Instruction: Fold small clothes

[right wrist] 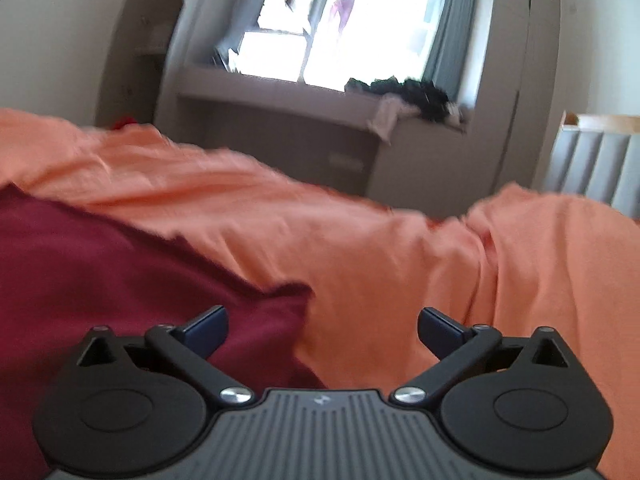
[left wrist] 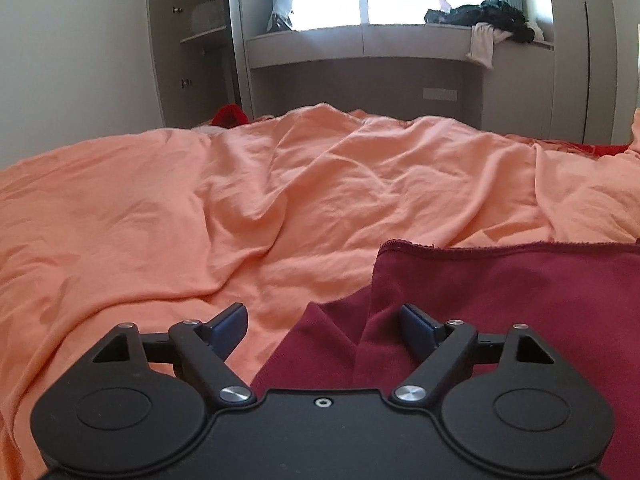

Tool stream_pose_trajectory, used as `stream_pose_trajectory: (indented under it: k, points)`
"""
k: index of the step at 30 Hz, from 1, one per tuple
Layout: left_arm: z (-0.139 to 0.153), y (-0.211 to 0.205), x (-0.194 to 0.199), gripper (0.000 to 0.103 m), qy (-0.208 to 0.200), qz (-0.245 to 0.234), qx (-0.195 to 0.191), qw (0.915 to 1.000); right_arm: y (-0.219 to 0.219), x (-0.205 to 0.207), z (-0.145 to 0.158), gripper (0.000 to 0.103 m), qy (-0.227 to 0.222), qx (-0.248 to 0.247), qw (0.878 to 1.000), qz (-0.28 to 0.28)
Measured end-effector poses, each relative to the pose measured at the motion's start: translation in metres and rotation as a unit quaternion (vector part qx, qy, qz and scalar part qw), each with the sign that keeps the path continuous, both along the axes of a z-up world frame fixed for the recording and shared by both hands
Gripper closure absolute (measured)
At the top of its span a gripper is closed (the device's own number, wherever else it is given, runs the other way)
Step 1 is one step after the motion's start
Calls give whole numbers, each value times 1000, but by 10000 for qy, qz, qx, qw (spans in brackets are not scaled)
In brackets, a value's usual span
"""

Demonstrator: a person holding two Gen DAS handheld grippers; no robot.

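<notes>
Both open hand-held grippers (left wrist: pixel 322 324) (right wrist: pixel 322 330) flank the maroon garment (left wrist: pixel 500 300).

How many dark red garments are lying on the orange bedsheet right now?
1. The dark red garment lies on the orange bedsheet, just ahead of both tongs. More clothes may be hidden beyond the frame edges.
</notes>
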State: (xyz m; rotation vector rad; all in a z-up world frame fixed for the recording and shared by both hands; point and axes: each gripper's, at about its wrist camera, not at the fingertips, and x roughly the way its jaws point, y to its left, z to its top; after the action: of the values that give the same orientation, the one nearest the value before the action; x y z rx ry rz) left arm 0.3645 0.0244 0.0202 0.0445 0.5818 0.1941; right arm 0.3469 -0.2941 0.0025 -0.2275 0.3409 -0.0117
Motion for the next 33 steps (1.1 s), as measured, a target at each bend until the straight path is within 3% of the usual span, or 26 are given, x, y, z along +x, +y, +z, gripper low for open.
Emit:
stream_pose_trajectory:
  k: [7, 13, 20, 24, 30, 33]
  points:
    - [5, 5, -12, 1, -271, 6, -125, 9996, -13, -4, -3, 0, -107, -149, 9985, -507]
    - [15, 4, -35, 1, -557, 48, -118, 9984, -16, -26, 6, 0, -365, 111, 9979, -519]
    - [31, 0, -66, 1, -1166, 100, -192, 9929, -18, -76, 25, 0, -1467, 828, 9834, -676]
    - [34, -5, -90, 1, -1515, 53, -127, 9884, -15, -99, 30, 0, -1936, 896, 9743, -722]
    - [34, -7, -142, 1, -2283, -76, -73, 9735, -5, -136, 26, 0, -2194, 1003, 9688, -575]
    - [31, -12, -162, 1, -2354, -446, -122, 9708, 4, -146, 22, 0, -2087, 1000, 9716, -491]
